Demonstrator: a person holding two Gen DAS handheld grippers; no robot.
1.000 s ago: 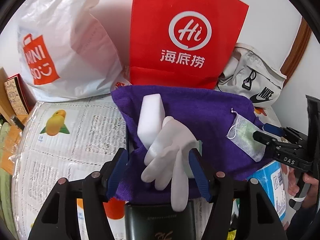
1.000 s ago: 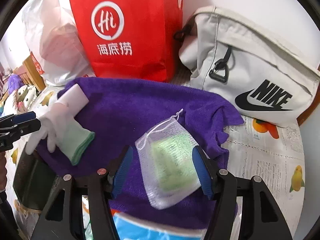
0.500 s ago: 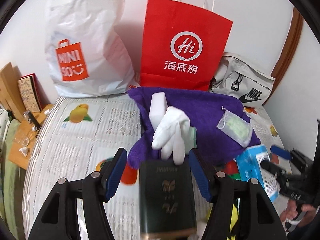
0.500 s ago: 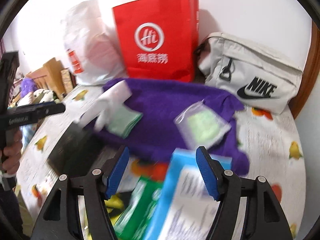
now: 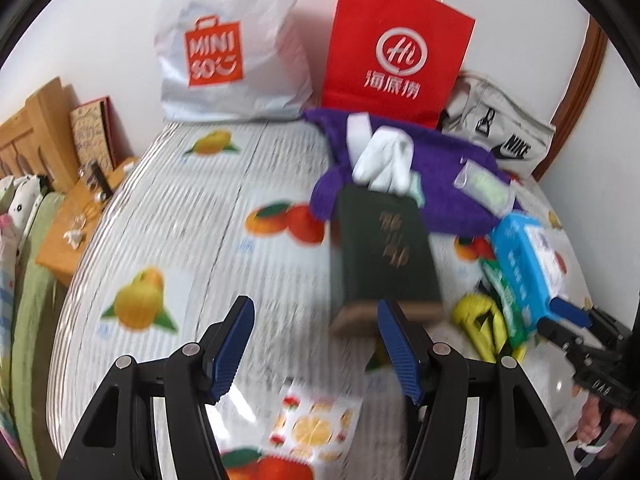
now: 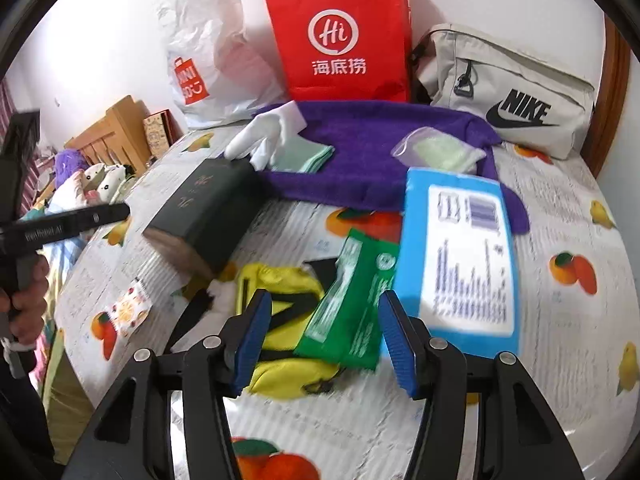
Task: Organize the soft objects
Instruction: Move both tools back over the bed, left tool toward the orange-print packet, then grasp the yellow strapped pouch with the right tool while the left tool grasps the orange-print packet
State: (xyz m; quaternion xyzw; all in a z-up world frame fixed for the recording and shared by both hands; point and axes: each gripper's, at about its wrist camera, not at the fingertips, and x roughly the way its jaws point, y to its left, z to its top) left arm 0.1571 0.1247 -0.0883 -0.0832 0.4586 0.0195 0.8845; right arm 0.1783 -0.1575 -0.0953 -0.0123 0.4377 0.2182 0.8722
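A purple towel (image 5: 440,160) (image 6: 372,140) lies at the back of the table. On it rest a white glove (image 5: 384,158) (image 6: 268,136), a white sponge block (image 5: 358,130) and a mesh pouch with a green cloth (image 5: 486,186) (image 6: 442,148). My left gripper (image 5: 314,344) is open and empty, low over the tablecloth, short of a dark green box (image 5: 384,248). My right gripper (image 6: 322,336) is open and empty above a yellow pouch (image 6: 280,300) and a green packet (image 6: 352,308).
A blue packet (image 6: 460,256) (image 5: 528,256) lies right of the green one. A red paper bag (image 6: 340,36), a white Miniso bag (image 5: 232,44) and a grey Nike bag (image 6: 508,92) stand along the wall. A fruit sticker sheet (image 5: 316,428) lies near the front edge.
Both grippers have pulled back from the purple towel toward the front of the table. The glove, sponge and mesh pouch stay on the towel; both grippers remain open.
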